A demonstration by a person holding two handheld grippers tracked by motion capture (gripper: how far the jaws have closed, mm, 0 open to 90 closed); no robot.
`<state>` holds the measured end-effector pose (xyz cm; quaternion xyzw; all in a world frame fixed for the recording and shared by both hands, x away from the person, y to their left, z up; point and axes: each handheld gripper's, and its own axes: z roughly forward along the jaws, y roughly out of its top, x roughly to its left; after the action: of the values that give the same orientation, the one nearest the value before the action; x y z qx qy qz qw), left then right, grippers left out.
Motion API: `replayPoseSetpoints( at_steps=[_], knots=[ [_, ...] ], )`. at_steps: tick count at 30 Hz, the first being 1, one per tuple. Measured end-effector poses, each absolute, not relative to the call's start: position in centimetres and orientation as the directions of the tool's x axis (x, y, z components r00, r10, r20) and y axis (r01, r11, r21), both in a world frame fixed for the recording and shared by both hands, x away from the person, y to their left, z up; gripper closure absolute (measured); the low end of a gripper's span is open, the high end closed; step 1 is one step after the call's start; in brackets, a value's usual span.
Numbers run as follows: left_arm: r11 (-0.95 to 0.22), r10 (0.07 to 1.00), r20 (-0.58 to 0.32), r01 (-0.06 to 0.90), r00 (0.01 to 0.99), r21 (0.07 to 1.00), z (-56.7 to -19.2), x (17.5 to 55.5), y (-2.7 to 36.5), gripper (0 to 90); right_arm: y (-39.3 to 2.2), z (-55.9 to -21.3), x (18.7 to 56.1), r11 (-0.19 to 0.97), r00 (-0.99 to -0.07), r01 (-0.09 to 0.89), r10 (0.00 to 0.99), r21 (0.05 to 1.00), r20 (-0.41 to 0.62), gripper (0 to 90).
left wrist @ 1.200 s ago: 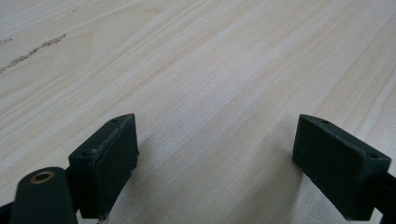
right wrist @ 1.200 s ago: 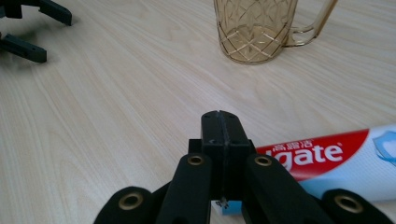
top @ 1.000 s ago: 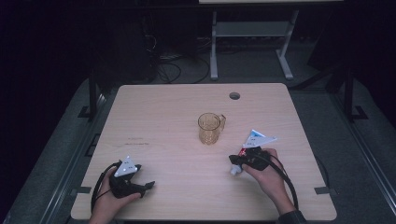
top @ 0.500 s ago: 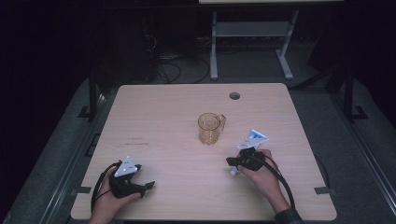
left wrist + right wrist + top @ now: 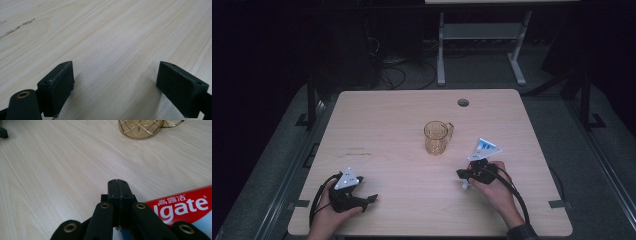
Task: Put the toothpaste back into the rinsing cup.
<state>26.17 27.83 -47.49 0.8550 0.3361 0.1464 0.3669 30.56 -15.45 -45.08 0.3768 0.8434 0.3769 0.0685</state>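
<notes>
An amber glass mug (image 5: 437, 137) with a cut pattern stands near the middle of the wooden table (image 5: 387, 120); its base is at the top of the right gripper view (image 5: 140, 128). My right gripper (image 5: 460, 174) rests on the table in front of and to the right of the mug, pointing left, its jaws pressed together (image 5: 117, 183) with nothing between the tips. A red and white toothpaste tube (image 5: 185, 206) lies right beside and partly under it. My left gripper (image 5: 368, 199) sits at the front left, open (image 5: 115, 82) over bare wood.
A round cable hole (image 5: 463, 102) is in the table's far right part. Beyond the table the floor is dark, with a white metal stand (image 5: 482, 35) and cables. A cable trails from each gripper toward the front edge.
</notes>
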Motion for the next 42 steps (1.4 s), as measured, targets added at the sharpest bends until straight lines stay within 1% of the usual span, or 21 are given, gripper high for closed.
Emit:
replayPoseSetpoints(
  at_steps=[15,31,42],
  knots=[
    [-0.506,0.682,0.005,0.467,0.731,0.725,-47.5,26.1,27.8,13.8,-17.8,-45.1,29.3,0.431,-0.688,0.598,0.709,0.676,0.157,90.0],
    [-0.507,0.683,0.005,0.469,0.731,0.723,-47.5,26.1,27.8,13.8,-21.0,-44.8,27.8,0.381,-0.640,0.633,0.748,0.674,0.178,90.0],
    [-0.506,0.683,0.004,0.469,0.731,0.724,-47.5,26.1,27.8,13.7,-23.3,-45.0,27.1,0.361,-0.611,0.647,0.773,0.672,0.173,90.0]
  ],
)
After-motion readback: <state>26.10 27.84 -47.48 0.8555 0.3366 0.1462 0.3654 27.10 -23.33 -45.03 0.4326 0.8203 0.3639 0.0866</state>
